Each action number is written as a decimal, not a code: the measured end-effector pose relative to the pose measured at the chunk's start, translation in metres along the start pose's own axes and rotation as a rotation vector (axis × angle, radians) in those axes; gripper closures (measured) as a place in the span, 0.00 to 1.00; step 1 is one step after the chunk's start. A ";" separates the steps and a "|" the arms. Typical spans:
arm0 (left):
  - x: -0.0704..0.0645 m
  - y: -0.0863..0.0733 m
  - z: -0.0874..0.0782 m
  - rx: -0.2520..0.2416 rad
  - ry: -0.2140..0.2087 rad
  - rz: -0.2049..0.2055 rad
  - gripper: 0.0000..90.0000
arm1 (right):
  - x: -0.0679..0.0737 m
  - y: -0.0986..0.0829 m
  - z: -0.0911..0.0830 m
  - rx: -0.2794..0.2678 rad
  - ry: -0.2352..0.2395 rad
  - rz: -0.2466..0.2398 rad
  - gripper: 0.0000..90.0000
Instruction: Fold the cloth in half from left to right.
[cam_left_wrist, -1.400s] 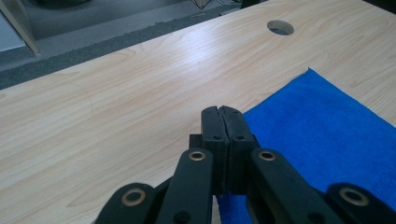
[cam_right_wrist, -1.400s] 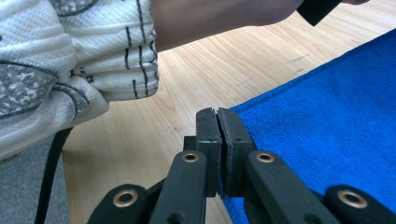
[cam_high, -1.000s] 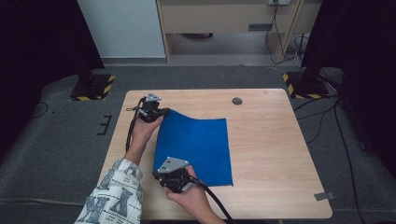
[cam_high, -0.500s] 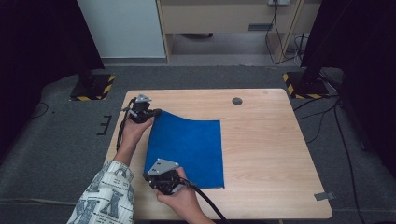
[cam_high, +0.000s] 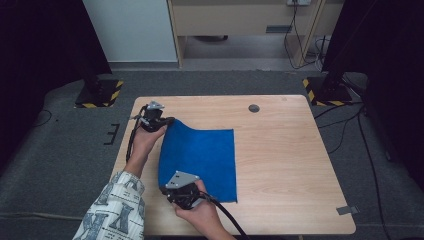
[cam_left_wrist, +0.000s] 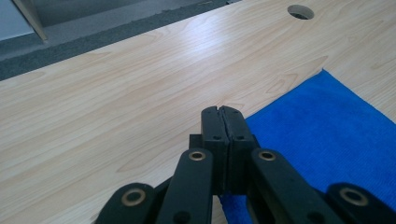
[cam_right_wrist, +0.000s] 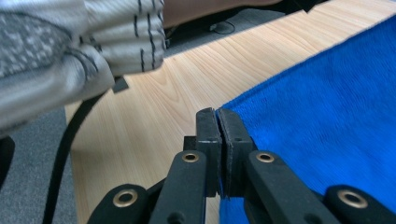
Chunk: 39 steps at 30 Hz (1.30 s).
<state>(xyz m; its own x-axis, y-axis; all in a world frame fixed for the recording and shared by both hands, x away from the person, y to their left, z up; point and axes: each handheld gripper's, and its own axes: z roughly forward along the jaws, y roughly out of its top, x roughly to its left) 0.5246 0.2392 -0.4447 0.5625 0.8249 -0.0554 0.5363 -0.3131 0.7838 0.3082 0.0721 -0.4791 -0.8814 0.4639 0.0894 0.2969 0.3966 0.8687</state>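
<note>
Meanwhile, we see a blue cloth (cam_high: 202, 157) spread on the left half of a pale wooden worktop (cam_high: 290, 165), most of it lying flat while its left edge lifts off the wood. At the cloth's far left corner the left gripper (cam_high: 167, 121) has its jaws pressed together, and in the left gripper view the blue fabric runs in beneath them, so we judge them clamped on that corner. At the cloth's near left corner the right gripper (cam_high: 172, 192) is likewise closed; in the right gripper view the cloth's edge meets the jaws where they join, a pinch on that corner as well. Holding both corners of one side lets the two hands raise that edge evenly, and we take this for the start of a fold, or a drag, across the rest of the cloth toward its free right edge. The person's patterned sleeve (cam_high: 112, 210) comes in near the cloth's near left corner, and a black cable (cam_high: 225, 217) trails back from the right gripper.

Beyond the cloth's far right corner a small round hole (cam_high: 254, 108) is set in the worktop, whose wood grain shows bare on every side of the cloth. Farther out from the cloth, grey carpet (cam_high: 240, 82) surrounds the worktop, with two black stand bases striped in yellow and a pale cabinet (cam_high: 240, 20) at the far wall.
</note>
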 end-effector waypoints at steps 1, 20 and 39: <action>-0.002 0.001 0.002 0.002 0.001 0.003 0.99 | -0.003 -0.003 -0.004 0.001 -0.006 0.003 0.98; -0.047 0.021 0.058 0.003 -0.035 -0.056 0.99 | -0.039 -0.040 -0.066 0.042 -0.099 0.012 0.98; -0.081 0.035 0.081 0.011 -0.074 -0.033 0.99 | -0.054 -0.056 -0.100 0.055 -0.143 0.033 0.98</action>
<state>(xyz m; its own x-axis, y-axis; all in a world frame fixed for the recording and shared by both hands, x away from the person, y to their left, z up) 0.5489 0.1232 -0.4628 0.5891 0.7981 -0.1266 0.5620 -0.2920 0.7739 0.3019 -0.0545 -0.4840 -0.8103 0.5843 0.0441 0.3482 0.4197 0.8382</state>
